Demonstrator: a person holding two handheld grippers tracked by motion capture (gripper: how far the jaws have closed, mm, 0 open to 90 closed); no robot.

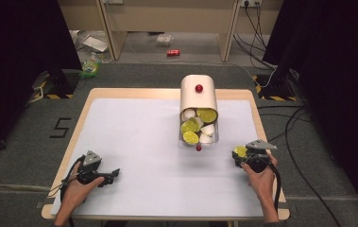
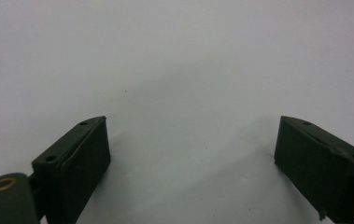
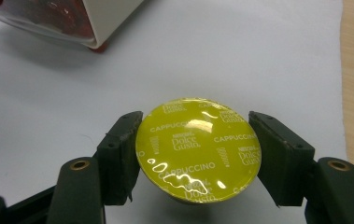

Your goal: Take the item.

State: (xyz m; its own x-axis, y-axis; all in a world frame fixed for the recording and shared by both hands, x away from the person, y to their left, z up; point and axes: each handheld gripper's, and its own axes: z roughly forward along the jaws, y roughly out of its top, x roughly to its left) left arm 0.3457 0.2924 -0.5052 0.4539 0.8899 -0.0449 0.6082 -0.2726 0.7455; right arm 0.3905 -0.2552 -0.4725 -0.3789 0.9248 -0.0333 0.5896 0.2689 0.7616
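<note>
The right hand-held gripper [image 3: 195, 154] is clenched on a yellow-green Dolce Gusto cappuccino capsule [image 3: 198, 149], its black jaws pressing the capsule's sides with the foil lid facing the camera. In the high view this capsule [image 1: 240, 151] sits at the right hand-held gripper [image 1: 248, 155], just right of the capsule dispenser [image 1: 199, 101]. The left hand-held gripper [image 2: 191, 154] is released, jaws wide apart with nothing between them, above bare white worktop [image 2: 174, 60]; it [image 1: 115, 174] lies well to the left of the dispenser.

By my reading, one capsule has been taken and the rest remain: the dispenser's clear tray still holds several yellow-green and white capsules [image 1: 198, 125].

In the right gripper view the dispenser [image 3: 104, 18] is cut off at the top edge, and the capsule's lower body is hidden beneath its lid.
</note>
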